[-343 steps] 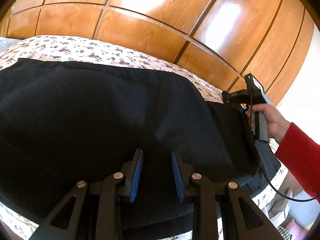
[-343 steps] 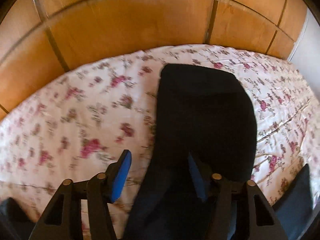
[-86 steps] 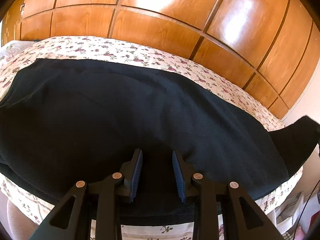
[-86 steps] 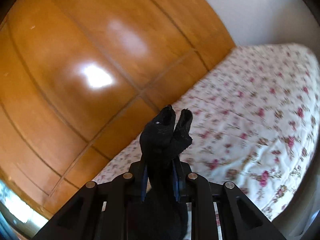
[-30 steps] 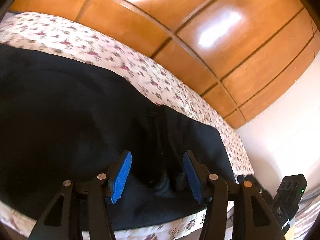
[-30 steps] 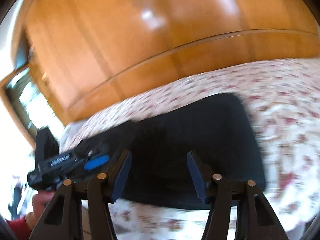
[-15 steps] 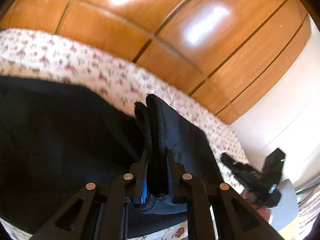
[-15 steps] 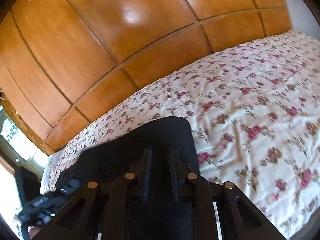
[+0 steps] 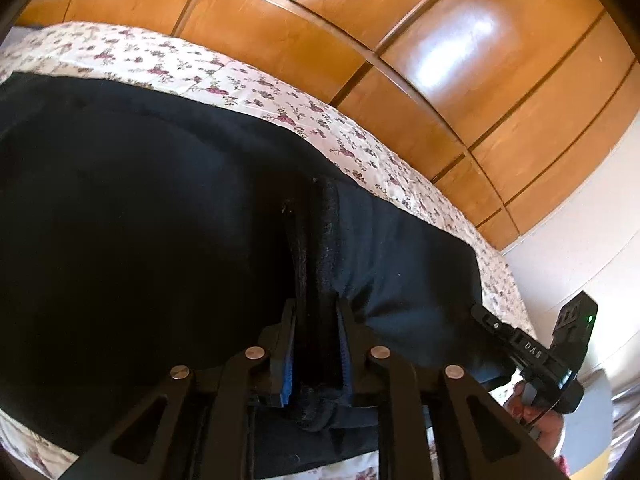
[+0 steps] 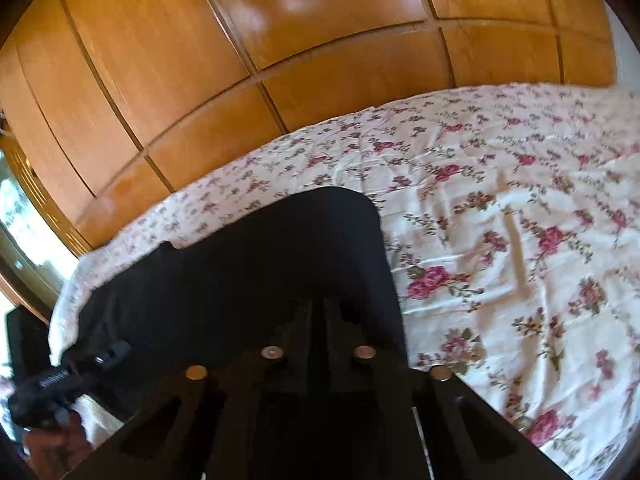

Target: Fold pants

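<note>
Black pants (image 9: 120,240) lie spread across a flowered bedsheet (image 9: 240,84). My left gripper (image 9: 316,308) has a thick bunched fold of the pants between its blue pads; the pads touch the cloth while the jaws are opening slightly. In the right wrist view the pants (image 10: 280,260) end in a rounded corner on the sheet (image 10: 500,220). My right gripper (image 10: 318,312) sits low over that dark cloth with its fingers together. Whether cloth is pinched there is too dark to tell. A hand (image 9: 536,416) holds the right gripper at the bed's near edge.
Glossy wooden wardrobe panels (image 9: 440,60) stand just behind the bed along its far side. A white wall (image 9: 580,240) is at the right. The sheet to the right of the pants is bare. The left gripper's body (image 10: 60,380) and a hand (image 10: 52,440) show at lower left.
Both grippers stood wide open over the pants a second ago and have since shut. The left one took a fold, raised it, and now holds it lower. The right sank toward the cloth.
</note>
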Demonstrator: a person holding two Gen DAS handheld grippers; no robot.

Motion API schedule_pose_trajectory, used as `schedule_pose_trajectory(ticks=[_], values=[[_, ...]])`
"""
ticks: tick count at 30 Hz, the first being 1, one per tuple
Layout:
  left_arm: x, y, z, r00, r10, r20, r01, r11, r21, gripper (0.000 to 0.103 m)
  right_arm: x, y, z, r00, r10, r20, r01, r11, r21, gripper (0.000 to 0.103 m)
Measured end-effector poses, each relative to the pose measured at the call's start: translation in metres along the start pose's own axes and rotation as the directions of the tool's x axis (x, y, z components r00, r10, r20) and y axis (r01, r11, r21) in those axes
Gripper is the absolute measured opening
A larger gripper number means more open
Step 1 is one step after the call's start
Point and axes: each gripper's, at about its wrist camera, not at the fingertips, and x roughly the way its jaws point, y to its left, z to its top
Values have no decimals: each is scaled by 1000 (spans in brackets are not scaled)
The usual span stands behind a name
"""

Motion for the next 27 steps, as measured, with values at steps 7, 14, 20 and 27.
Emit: schedule_pose_trajectory(ticks=[7, 14, 20, 27], values=[[-16, 1, -2, 999, -28, 22, 28, 999, -22, 31, -2, 4, -1, 999, -50, 4, 50, 999, 6, 1], [-62, 13, -15, 991, 45, 127, -43, 999, -24, 31, -27, 63, -9, 987, -143, 75, 153, 978, -140, 8], [-78, 41, -18, 986, 100, 132, -87, 991, -104, 31, -7, 108, -28, 998, 57, -39, -64, 979, -195, 8], [-104, 47, -23, 964, 213, 160, -194, 973, -125, 31, 20, 120, -44, 990, 70, -123, -96, 971, -219, 18]])
